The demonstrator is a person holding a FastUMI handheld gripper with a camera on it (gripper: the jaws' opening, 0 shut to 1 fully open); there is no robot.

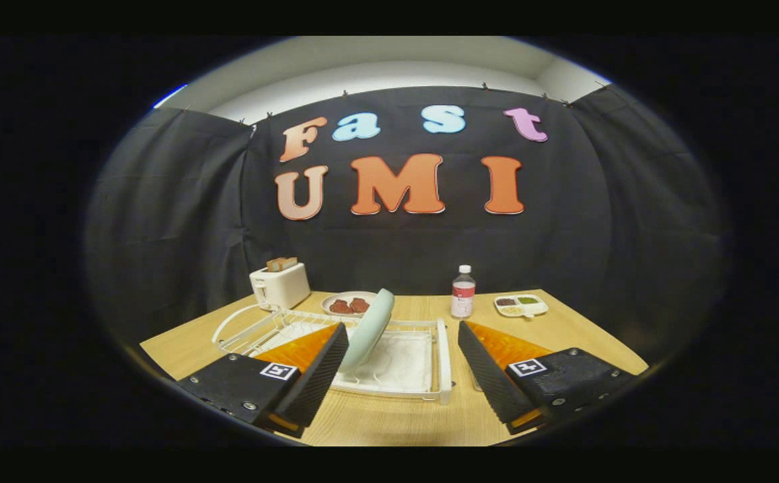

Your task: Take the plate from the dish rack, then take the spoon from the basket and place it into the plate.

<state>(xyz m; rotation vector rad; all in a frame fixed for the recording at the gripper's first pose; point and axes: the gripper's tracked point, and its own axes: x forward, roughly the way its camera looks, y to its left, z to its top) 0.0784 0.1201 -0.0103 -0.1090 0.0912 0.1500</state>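
Gripper view is looking forward along the gripper [402, 342], whose two fingers are spread wide apart with nothing between the pads. A pale green plate [368, 330] is standing on edge in the white wire dish rack [439, 355], leaning slightly to the right, and it is sitting just ahead of the left finger [308, 376], close to that finger's tip and left of the middle of the gap. The right finger [496, 376] is hanging well apart from the plate, beyond the rack's right end wall. The rack is lying on the wooden bench [563, 329], its near rim just past the fingertips and a white mat showing under its wires.

Open bench is showing near the gripper, in front of the rack, and again to the right of the rack. Farther back, a white toaster [280, 285] with bread in its slots is standing at the far left, a small dish of reddish food [347, 305] is sitting behind the rack, a clear bottle [463, 292] is standing upright at the far middle, and a divided tray [521, 305] is lying at the far right. Black cloth is closing the bench on the far side and both sides.
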